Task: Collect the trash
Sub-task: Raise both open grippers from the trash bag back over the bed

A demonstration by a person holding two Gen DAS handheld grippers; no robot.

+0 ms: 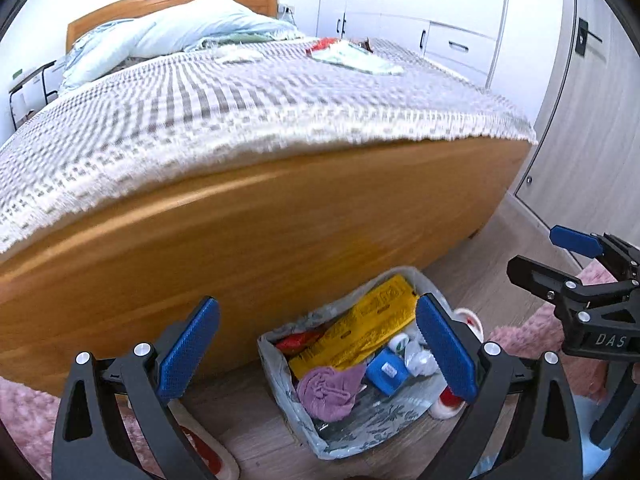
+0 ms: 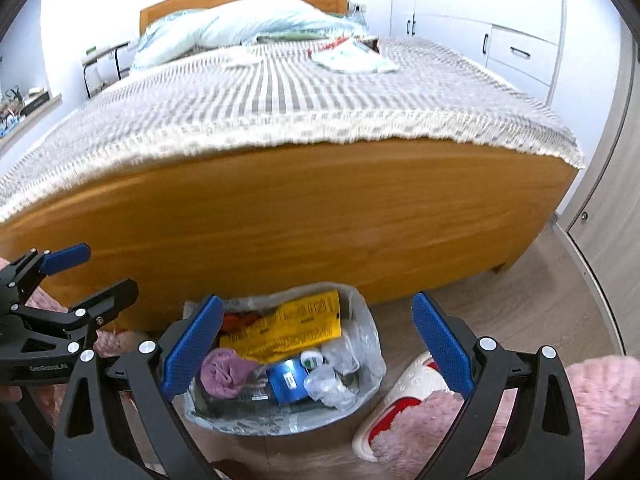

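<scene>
A bin lined with a clear plastic bag (image 1: 280,384) (image 2: 368,344) stands on the floor at the foot of the bed. It holds a yellow wrapper (image 1: 360,328) (image 2: 296,328), a purple cloth (image 1: 328,392) (image 2: 224,372), a blue box (image 1: 386,372) (image 2: 284,384) and crumpled plastic. My left gripper (image 1: 316,356) is open and empty above the bin. My right gripper (image 2: 316,352) is open and empty above it too. More wrappers (image 1: 352,56) (image 2: 352,56) lie far up on the bed.
The wooden footboard (image 1: 240,240) (image 2: 280,208) stands just behind the bin. Red and white slippers (image 1: 468,320) (image 2: 400,400) and a pink fluffy rug (image 1: 540,332) (image 2: 600,400) lie on the wood floor. White wardrobes (image 1: 440,8) stand on the right.
</scene>
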